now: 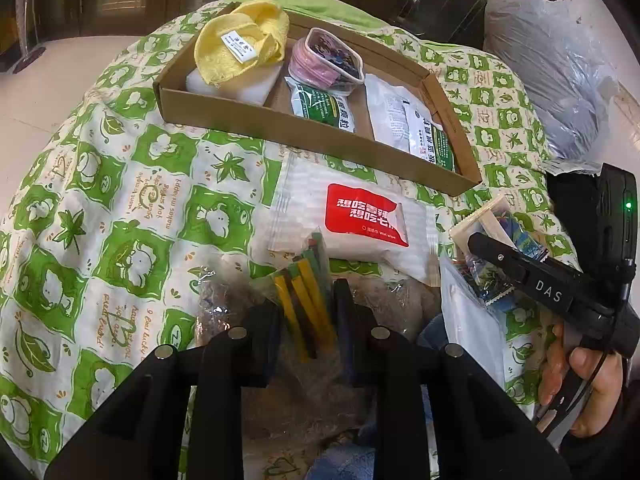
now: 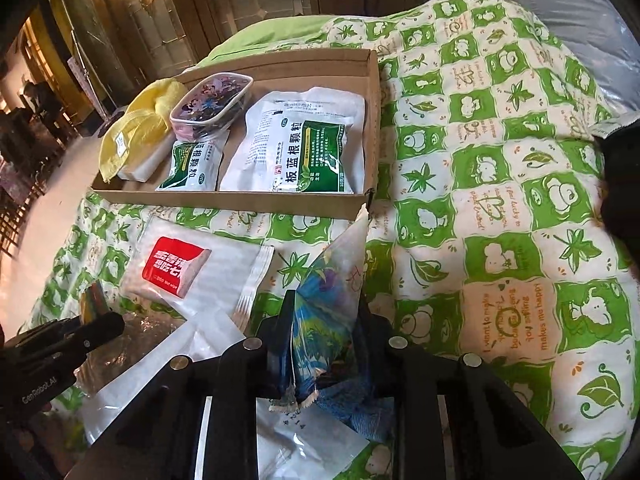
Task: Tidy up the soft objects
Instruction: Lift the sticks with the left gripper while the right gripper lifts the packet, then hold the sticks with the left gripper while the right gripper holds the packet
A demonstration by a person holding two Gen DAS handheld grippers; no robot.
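Note:
My left gripper (image 1: 304,304) is shut on a clear packet of yellow and green sticks (image 1: 306,276), held just above the green-and-white bedspread (image 1: 120,220). My right gripper (image 2: 324,312) is shut on a blue-green printed packet (image 2: 328,288), whose corner sticks up. In the left wrist view, the right gripper (image 1: 486,246) is at the right with that packet (image 1: 524,240). A wet wipe pack (image 1: 360,216) with a red label lies beyond both. Behind it, a cardboard tray (image 1: 280,130) holds a yellow cloth (image 1: 240,44), a white sponge (image 1: 236,88), a pink pouch (image 1: 328,60) and two green-white granule packets (image 1: 320,108).
A flat white bag (image 2: 168,360) and a blue cloth (image 2: 360,404) lie under the right gripper. A crinkled clear bag (image 1: 224,300) sits beneath the left one. A grey plastic sack (image 1: 552,72) stands at the far right. A person's hand (image 1: 580,380) holds the right gripper's handle.

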